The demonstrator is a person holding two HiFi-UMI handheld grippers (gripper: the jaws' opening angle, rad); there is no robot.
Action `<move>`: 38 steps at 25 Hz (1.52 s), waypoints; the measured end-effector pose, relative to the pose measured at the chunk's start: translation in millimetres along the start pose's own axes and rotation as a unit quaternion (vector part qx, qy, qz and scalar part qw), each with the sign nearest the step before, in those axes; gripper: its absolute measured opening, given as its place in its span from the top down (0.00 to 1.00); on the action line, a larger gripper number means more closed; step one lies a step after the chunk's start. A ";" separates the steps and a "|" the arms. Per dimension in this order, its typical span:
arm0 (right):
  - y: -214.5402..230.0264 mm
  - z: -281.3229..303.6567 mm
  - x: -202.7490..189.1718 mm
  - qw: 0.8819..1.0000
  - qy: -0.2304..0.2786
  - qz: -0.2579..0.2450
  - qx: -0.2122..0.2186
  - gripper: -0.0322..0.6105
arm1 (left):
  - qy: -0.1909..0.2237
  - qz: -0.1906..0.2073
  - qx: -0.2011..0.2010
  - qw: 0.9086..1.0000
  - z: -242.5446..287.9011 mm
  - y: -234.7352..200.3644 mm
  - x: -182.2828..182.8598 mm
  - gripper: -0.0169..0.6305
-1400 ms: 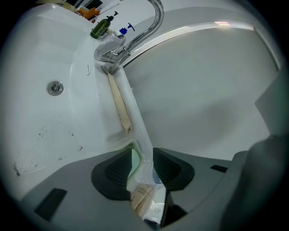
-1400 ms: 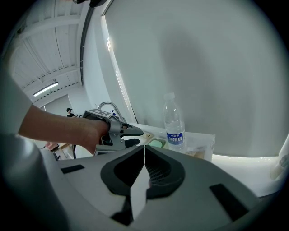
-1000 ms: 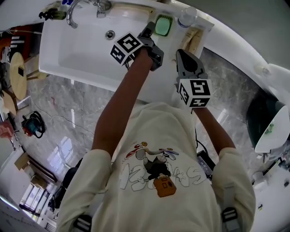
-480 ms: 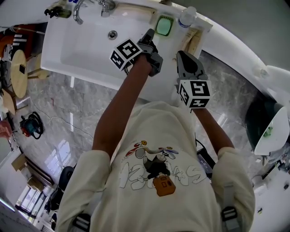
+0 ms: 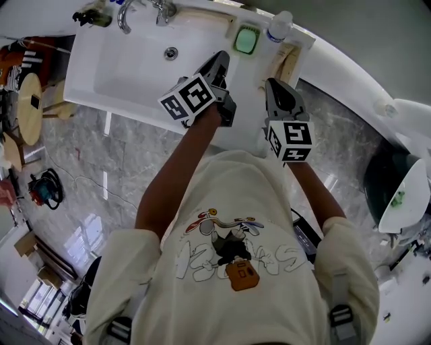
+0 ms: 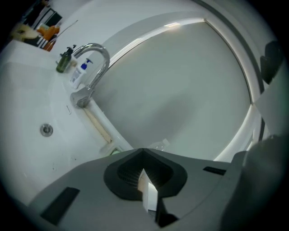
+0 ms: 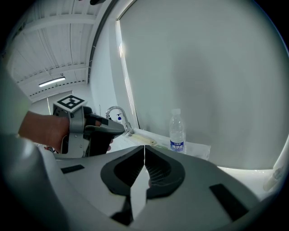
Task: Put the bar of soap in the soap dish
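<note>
A green soap dish sits on the back ledge of the white sink, its middle paler than its rim; whether that is the soap I cannot tell. Only a green sliver of the dish shows over the jaws in the left gripper view. My left gripper hangs over the basin's right end, short of the dish, its jaws shut with nothing seen between the pads. To its right my right gripper is also shut and empty, and its view shows the left gripper from the side.
A water bottle stands right of the dish, with a beige strip on the ledge beside it. The faucet and small bottles are at the basin's far left. The drain lies between.
My left gripper has drawn back from the green dish toward the person, risen and rolled. The right gripper has hardly moved.
</note>
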State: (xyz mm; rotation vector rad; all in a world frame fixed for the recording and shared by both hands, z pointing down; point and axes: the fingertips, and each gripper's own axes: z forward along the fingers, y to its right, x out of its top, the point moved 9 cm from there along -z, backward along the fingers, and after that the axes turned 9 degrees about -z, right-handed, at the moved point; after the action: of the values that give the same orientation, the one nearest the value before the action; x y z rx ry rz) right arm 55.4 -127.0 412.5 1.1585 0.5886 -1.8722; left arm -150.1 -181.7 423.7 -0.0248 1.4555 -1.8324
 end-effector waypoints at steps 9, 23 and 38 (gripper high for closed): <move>-6.5 -3.0 0.4 1.000 0.003 -0.012 -0.005 0.94 | 0.016 0.235 -0.026 0.972 -44.6 44.9 3.4 0.96; -17.3 -22.8 22.4 0.998 0.025 -0.056 0.009 0.94 | 0.010 0.332 -0.042 0.942 -103.1 72.9 -6.3 0.96; -28.0 -65.2 57.7 0.995 0.055 -0.055 0.060 0.94 | 0.008 0.303 -0.048 0.952 -142.4 78.6 -9.3 0.96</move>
State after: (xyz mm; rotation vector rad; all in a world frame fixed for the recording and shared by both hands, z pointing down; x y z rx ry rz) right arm 51.1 -87.3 330.2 1.3372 0.6194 -1.9691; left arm -165.9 -62.9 313.3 0.3538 1.3663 -1.2617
